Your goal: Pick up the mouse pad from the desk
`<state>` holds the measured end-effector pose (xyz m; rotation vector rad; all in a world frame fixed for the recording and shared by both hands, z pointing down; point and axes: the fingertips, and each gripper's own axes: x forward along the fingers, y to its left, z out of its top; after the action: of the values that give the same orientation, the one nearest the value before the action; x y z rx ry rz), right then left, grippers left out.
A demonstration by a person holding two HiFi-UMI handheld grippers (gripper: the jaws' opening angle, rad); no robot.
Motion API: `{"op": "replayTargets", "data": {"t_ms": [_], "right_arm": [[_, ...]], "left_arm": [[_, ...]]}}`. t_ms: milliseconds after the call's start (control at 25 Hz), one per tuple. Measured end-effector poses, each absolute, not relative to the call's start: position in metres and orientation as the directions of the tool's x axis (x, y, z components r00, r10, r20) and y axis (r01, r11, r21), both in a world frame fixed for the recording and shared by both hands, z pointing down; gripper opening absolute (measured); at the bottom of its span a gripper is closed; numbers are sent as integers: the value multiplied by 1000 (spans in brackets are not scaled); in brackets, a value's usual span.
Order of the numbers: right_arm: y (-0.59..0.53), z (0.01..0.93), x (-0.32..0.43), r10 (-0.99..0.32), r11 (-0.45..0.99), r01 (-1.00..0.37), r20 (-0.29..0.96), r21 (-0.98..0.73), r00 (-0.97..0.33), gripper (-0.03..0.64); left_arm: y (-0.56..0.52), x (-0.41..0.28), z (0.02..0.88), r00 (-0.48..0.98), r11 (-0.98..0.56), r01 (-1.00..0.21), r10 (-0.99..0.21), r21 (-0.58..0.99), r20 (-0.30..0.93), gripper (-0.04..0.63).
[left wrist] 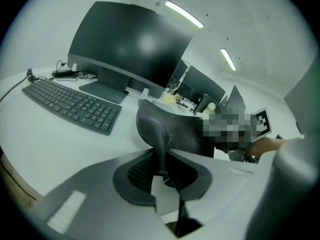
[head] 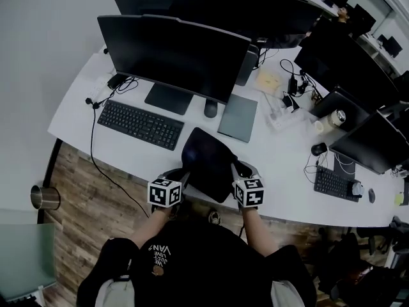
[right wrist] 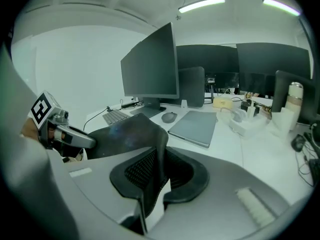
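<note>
The black mouse pad (head: 208,162) hangs lifted above the front edge of the white desk (head: 77,110), sagging between my two grippers. My left gripper (head: 185,178) is shut on its near left corner, and my right gripper (head: 236,170) is shut on its near right corner. In the left gripper view the thin pad (left wrist: 172,129) stands on edge between the jaws of the left gripper (left wrist: 162,173). The right gripper view shows the pad (right wrist: 127,134) curling up out of the closed right gripper (right wrist: 159,170), with the left gripper (right wrist: 67,138) holding its far side.
Behind the pad lie a black keyboard (head: 139,124), a dark mouse (head: 211,109) and a closed grey laptop (head: 238,117), under a large monitor (head: 172,53). Cables, a power strip and more monitors crowd the desk's right. A metal bin (head: 45,197) stands on the floor at left.
</note>
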<state>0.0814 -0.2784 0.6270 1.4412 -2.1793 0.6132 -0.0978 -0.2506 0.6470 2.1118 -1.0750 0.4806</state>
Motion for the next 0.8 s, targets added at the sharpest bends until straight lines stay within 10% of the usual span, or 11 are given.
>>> {"op": "replayTargets", "data": {"t_ms": [800], "right_arm": [[-284, 472, 19, -880, 388, -918, 263, -79, -394, 57]], "left_arm": [[-261, -170, 510, 652, -559, -753, -708, 347, 271, 51]]}}
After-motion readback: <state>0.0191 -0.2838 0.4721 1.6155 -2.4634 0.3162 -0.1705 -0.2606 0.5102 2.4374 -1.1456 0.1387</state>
